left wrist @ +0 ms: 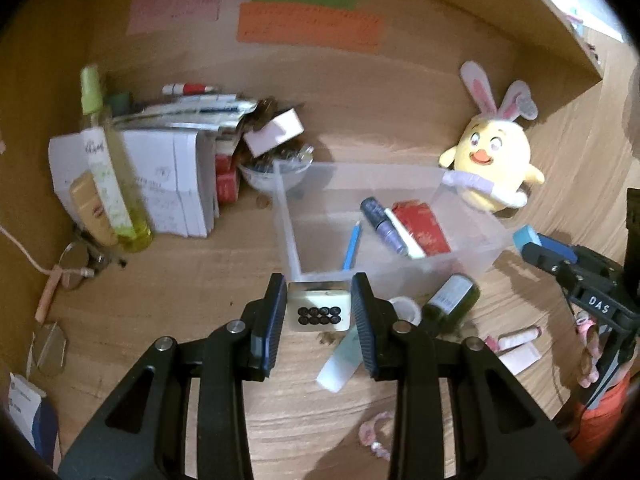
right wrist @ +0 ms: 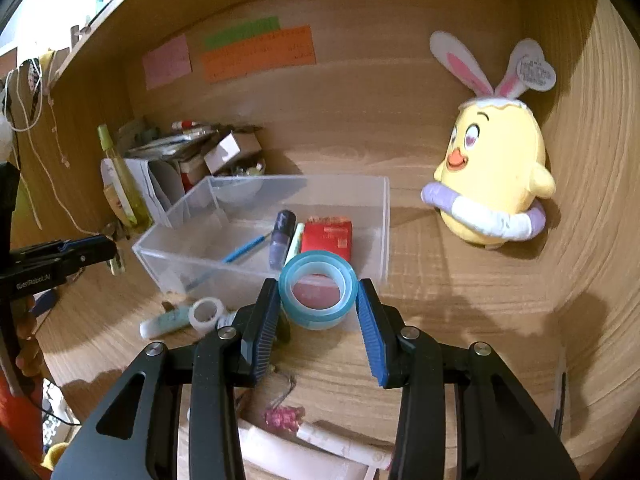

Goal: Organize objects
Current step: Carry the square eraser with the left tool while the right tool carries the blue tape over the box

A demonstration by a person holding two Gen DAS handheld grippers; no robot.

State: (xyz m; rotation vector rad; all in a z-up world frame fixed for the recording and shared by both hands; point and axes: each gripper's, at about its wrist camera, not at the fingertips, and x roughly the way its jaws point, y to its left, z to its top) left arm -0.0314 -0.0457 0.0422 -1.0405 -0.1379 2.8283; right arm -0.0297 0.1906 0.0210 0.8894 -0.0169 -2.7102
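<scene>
Clear plastic bin (right wrist: 360, 216) sits mid-surface (right wrist: 460, 320), holding a blue pencil (right wrist: 246, 249), purple tube (right wrist: 281, 236) and red packet (right wrist: 327, 236). Left claw (left wrist: 319, 312) clamps a cream block (left wrist: 319, 311) with black dots at the bin's near wall. Right claw (right wrist: 318, 300) grips a blue tape roll (right wrist: 318, 289) at the bin's near edge. White tape roll (right wrist: 205, 314) lies outside, just beside the bin. Yellow chick plush (right wrist: 494, 176) stands to the right.

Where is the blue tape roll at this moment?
In the right wrist view the blue tape roll sits clamped in the right tool, held at the near wall of the clear plastic box.
</scene>
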